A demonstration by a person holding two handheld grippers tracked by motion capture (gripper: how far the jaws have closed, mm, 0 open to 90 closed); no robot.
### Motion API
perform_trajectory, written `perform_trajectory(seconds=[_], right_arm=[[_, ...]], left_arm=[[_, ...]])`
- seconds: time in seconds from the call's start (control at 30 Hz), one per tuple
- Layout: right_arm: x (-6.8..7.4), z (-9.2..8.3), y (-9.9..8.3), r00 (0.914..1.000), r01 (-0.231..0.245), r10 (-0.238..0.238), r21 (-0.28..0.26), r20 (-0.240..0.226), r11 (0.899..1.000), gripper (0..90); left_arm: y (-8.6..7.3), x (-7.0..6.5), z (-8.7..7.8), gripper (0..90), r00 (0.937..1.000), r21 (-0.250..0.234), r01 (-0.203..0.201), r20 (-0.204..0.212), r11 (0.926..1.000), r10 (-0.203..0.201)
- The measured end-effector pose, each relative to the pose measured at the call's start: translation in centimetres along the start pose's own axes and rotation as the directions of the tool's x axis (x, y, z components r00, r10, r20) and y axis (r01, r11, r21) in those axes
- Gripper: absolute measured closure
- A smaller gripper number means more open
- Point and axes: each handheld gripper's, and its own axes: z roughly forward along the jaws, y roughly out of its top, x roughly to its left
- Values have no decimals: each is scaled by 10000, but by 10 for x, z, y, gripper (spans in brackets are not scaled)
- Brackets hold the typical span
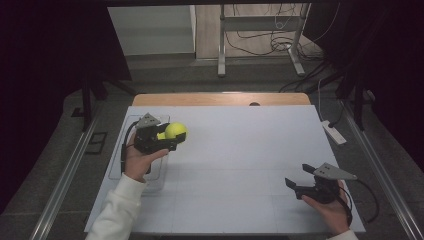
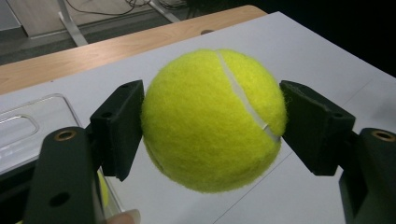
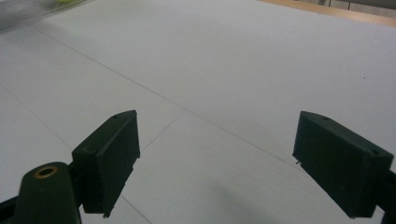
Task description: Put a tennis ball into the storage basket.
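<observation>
High view | left gripper [image 1: 167,138] clamped fuzzy yellow tennis ball [image 1: 176,131] above far-left white table [image 1: 240,150]; right gripper [image 1: 296,182] near right, jaws wide, empty | step: carrying, seemingly | next: steady placement

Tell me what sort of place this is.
Probably a lab or data-recording workspace: a white-topped table enclosed by dark curtains, loose cables on the floor behind, and the left claw gripping a tennis ball.
</observation>
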Motion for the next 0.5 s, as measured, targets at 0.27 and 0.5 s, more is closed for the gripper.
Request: perform_trajectory(seconds=[0.27, 0.5], right_arm=[[1, 2, 0, 10000, 17, -17, 35, -36, 10000, 150], [0, 2, 0, 10000, 8, -8, 23, -55, 10000, 150]], left_arm=[[-5, 9, -9, 271, 9997, -55, 172, -192, 9998, -173], [-10, 15, -12, 271, 9989, -12, 291, -368, 9996, -291]])
